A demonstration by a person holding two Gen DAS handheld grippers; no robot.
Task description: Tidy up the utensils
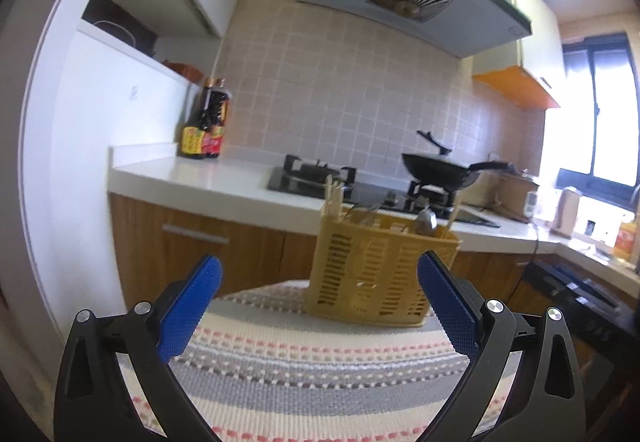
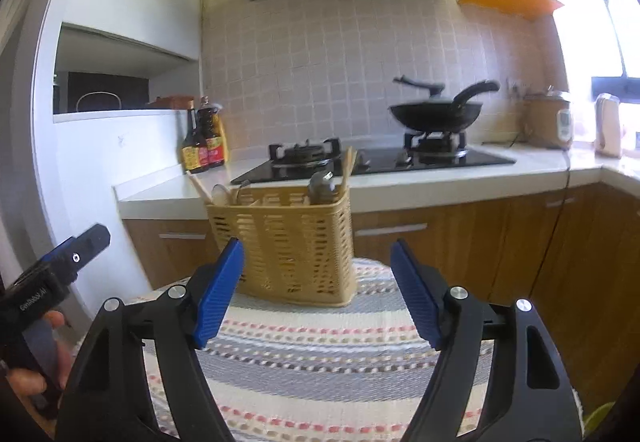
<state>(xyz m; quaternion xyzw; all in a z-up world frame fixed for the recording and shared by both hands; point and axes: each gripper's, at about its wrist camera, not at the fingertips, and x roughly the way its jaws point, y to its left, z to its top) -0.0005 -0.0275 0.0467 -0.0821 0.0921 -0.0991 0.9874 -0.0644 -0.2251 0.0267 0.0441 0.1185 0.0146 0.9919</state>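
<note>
The left gripper (image 1: 318, 274) hangs over the striped cloth (image 1: 312, 370), its blue fingers (image 1: 192, 306) spread wide with nothing between them. The yellow utensil basket (image 1: 376, 274), with spoons and chopsticks inside, stands just beyond the fingertips. The right gripper (image 2: 316, 262) is likewise spread apart and bare, the basket ahead between its tips.

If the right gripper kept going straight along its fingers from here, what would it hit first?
Most likely the yellow slotted plastic utensil basket, which stands on the striped woven mat just ahead. The open right gripper holds nothing. The basket sits slightly left of centre, so the left finger may touch first; depth is uncertain.
</note>
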